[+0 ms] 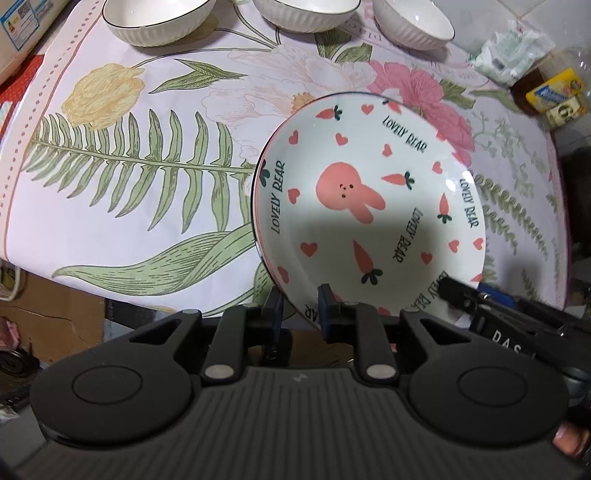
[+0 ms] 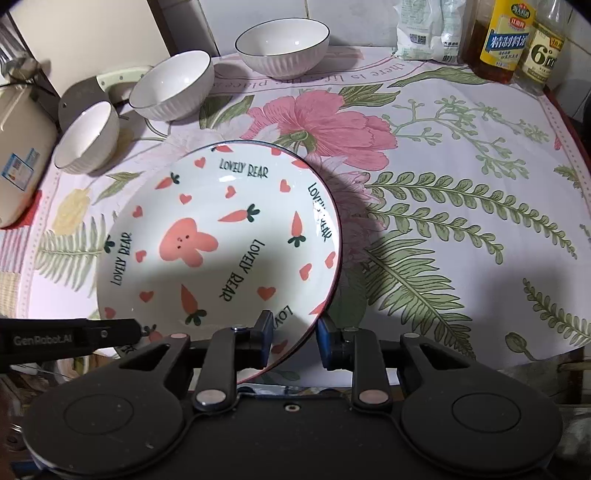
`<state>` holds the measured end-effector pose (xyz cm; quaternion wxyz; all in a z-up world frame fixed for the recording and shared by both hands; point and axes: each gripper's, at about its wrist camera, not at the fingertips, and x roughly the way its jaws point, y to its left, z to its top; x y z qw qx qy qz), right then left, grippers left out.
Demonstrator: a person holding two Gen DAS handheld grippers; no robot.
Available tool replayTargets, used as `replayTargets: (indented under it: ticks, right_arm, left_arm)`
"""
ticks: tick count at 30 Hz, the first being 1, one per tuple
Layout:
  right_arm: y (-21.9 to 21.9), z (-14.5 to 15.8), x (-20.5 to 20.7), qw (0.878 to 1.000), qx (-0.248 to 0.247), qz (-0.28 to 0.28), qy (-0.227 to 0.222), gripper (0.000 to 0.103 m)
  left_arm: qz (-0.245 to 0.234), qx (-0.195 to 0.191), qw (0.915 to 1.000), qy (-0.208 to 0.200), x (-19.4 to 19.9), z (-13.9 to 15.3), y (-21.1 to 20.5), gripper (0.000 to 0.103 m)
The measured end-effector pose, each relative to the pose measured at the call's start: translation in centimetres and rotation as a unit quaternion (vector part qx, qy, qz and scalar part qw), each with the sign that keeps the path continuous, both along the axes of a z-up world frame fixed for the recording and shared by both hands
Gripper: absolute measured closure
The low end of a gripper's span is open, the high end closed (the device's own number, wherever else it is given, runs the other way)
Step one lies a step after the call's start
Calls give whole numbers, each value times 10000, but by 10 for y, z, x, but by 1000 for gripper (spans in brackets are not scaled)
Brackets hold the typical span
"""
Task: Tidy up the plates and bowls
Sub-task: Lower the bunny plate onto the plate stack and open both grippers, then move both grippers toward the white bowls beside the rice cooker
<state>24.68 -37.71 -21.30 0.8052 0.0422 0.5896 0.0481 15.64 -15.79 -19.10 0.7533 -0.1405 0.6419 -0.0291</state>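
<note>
A white plate (image 1: pixel 369 192) (image 2: pixel 221 240) printed with a pink rabbit, carrots and hearts lies on the flowered tablecloth (image 1: pixel 147 147) (image 2: pixel 461 221), and its near rim juts over the table's front edge. My left gripper (image 1: pixel 301 314) is shut on that near rim. My right gripper (image 2: pixel 295 336) straddles the rim further along, with its pads standing slightly off it. Each gripper also shows at the other view's edge. Three white ribbed bowls (image 2: pixel 282 44) (image 2: pixel 173 88) (image 2: pixel 86 136) stand at the back of the table.
A cream appliance (image 2: pixel 18 166) sits at the table's left end. Oil and vinegar bottles (image 2: pixel 502 40) and a white bag (image 2: pixel 430 29) stand at the back right. A cardboard box (image 1: pixel 48 314) lies below the table's front edge.
</note>
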Motion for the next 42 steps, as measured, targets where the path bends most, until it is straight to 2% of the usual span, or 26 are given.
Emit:
replayTargets:
  ticks: [5,9,14,15,17,21,23,26,29,34,42]
  right_arm:
    - [3,-2,-1,9996,-201,-23,-207,72]
    - [-2,0,-2,9994,-55,-156,-293,72]
    - [-4,17,-14,9979,205,-78,-612,71]
    - [-4,21,-16,9974,323,-33,-651,70]
    - [-2,30,-21,9962,458,49,-738,59]
    - [13,48,-34,9939,251,172,-1057,44]
    - [21,55,-39,9932,56,201,-1143,43]
    - [28,67,-46,9916,114,219,-1273,39]
    - [36,81,-51,9892,133,197,-1445,33]
    - [53,104,-58,9847,10,358,-1706,30]
    - [84,139,-65,9693,103,949,-2267,30]
  left_arm:
    - [-215,41,9997,-72,1,3,-3,86]
    - [-345,33,9992,-207,-2,11,0,86]
    - [-662,197,9973,-262,-6,31,5,79]
    - [-746,222,9966,-253,-7,35,7,76]
    - [-884,322,9951,-297,-11,44,10,71]
    - [-1147,422,9914,-471,-20,64,21,65]
    - [-1214,438,9900,-572,-24,74,30,62]
    - [-1288,504,9877,-723,-28,89,41,61]
    - [-1399,484,9849,-899,-31,103,51,54]
    - [-1498,537,9820,-1018,-38,114,68,50]
    - [-1267,596,9823,-1247,-48,136,103,43]
